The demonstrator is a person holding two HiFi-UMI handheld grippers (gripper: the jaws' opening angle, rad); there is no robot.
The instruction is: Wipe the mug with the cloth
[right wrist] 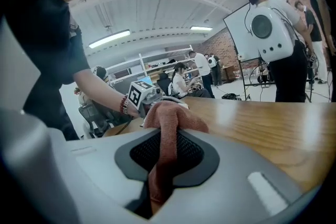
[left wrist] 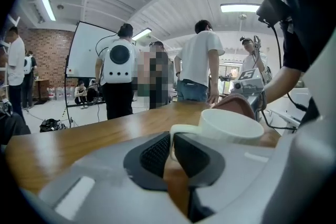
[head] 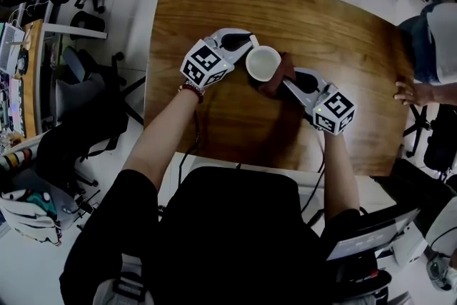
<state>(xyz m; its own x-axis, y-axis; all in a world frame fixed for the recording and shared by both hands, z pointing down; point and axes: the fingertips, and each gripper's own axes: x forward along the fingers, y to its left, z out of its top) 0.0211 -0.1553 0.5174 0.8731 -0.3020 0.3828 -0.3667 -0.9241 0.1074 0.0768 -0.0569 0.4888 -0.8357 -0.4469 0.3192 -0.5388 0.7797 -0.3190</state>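
The left hand-held gripper [left wrist: 170, 147] is clamped shut on the handle of the white mug [left wrist: 231, 123], which stands just ahead of it. The right hand-held gripper [right wrist: 165, 157] pinches the reddish cloth [right wrist: 173, 115] at the mug's far side. Held by that thin handle alone, the mug could swivel or tip under a hard wipe. The wooden desk [head: 343, 39] looks slick, and people stand about beyond both grippers.

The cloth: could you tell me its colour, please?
Reddish brown cloth, clearest in the right gripper view.
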